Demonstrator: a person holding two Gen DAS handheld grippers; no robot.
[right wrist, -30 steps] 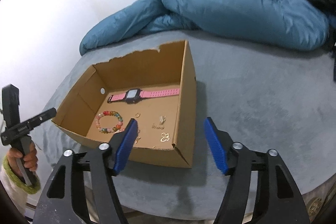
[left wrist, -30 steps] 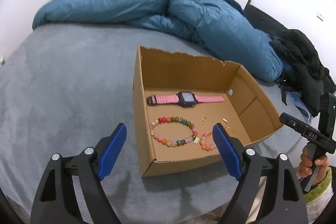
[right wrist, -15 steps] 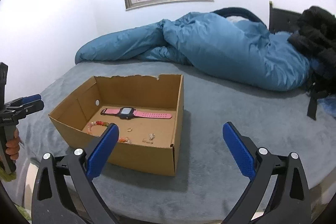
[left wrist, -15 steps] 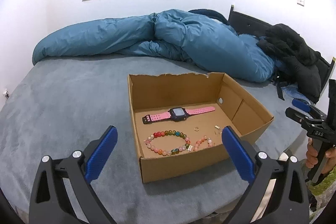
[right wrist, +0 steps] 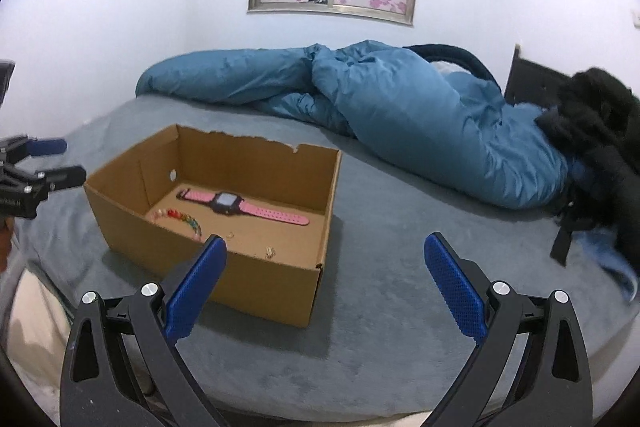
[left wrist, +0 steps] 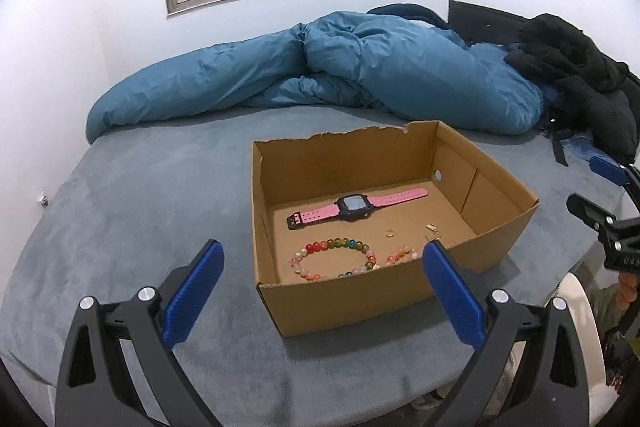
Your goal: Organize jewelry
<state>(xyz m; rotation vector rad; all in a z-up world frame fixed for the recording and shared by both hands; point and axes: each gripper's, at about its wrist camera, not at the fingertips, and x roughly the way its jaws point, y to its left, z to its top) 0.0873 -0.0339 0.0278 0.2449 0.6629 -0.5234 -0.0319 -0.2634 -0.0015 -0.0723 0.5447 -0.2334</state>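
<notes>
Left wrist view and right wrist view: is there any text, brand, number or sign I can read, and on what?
Right tool: pale lettering on its black body, cut by the picture edge and too blurred to read.
Left tool: faint pale lettering on its body, too small to read.
Pink watch: screen lit but no digits legible.
Cardboard box: no print visible.
Nothing else bears text.

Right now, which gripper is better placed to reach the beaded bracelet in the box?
Probably the left gripper: the beaded bracelet lies between its open pads' line. The right gripper faces bare bed beside the box.
</notes>
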